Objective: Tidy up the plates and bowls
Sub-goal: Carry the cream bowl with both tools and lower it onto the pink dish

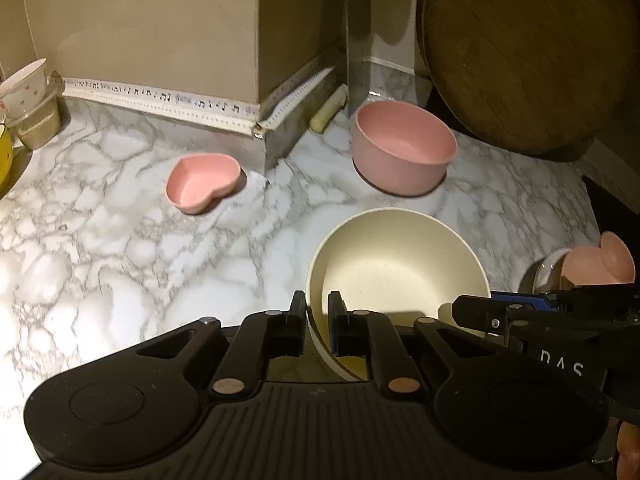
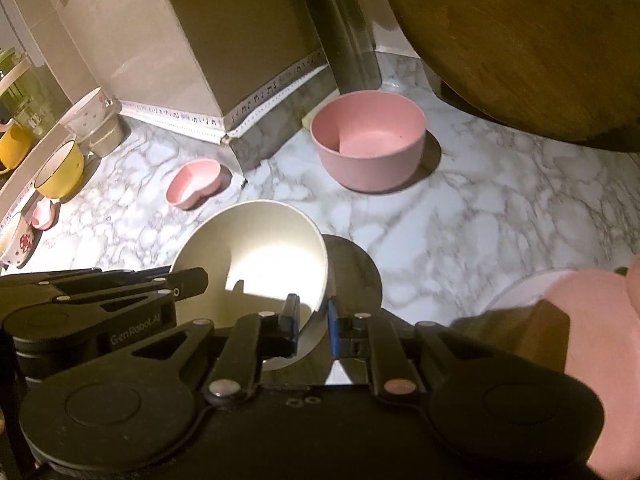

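A cream bowl [image 1: 400, 264] is held above the marble counter by both grippers. My left gripper [image 1: 316, 312] is shut on its near left rim. My right gripper [image 2: 313, 316] is shut on its right rim; the bowl [image 2: 256, 248] shows in the right wrist view too. A round pink bowl [image 1: 402, 146] [image 2: 368, 140] stands at the back. A pink heart-shaped dish [image 1: 202, 182] [image 2: 194, 184] sits to the left. Another pink heart dish [image 1: 600, 260] lies at the right on a glass-like plate.
A big round wooden board [image 1: 528, 52] leans at the back right. A cleaver blade [image 1: 358, 40] stands against the tiled pillar [image 1: 160, 28]. Cups and a yellow mug [image 2: 60, 174] line the left edge, with a patterned cup [image 1: 24, 88].
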`<state>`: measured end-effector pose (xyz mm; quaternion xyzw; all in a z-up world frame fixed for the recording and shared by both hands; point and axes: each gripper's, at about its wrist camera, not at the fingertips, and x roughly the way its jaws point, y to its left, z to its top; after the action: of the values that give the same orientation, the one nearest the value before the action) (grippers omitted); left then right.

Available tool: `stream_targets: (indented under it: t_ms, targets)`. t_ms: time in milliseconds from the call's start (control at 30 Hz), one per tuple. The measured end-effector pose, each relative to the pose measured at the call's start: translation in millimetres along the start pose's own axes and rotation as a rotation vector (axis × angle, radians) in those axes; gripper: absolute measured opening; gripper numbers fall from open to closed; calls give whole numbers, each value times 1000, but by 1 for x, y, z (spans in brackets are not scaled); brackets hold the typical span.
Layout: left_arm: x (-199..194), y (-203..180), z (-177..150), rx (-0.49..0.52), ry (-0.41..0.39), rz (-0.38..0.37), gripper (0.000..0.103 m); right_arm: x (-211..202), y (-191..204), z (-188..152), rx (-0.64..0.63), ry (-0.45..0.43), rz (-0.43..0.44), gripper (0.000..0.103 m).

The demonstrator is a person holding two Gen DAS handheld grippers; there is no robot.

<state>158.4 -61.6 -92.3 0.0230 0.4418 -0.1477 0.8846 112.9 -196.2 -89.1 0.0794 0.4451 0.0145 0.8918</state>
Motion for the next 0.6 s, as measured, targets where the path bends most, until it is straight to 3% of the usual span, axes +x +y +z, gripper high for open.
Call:
stream_targets:
  t_ms: [600]
  targets:
    - [1, -20, -27, 21, 45, -14, 11, -7, -18, -27, 36, 38, -6, 13]
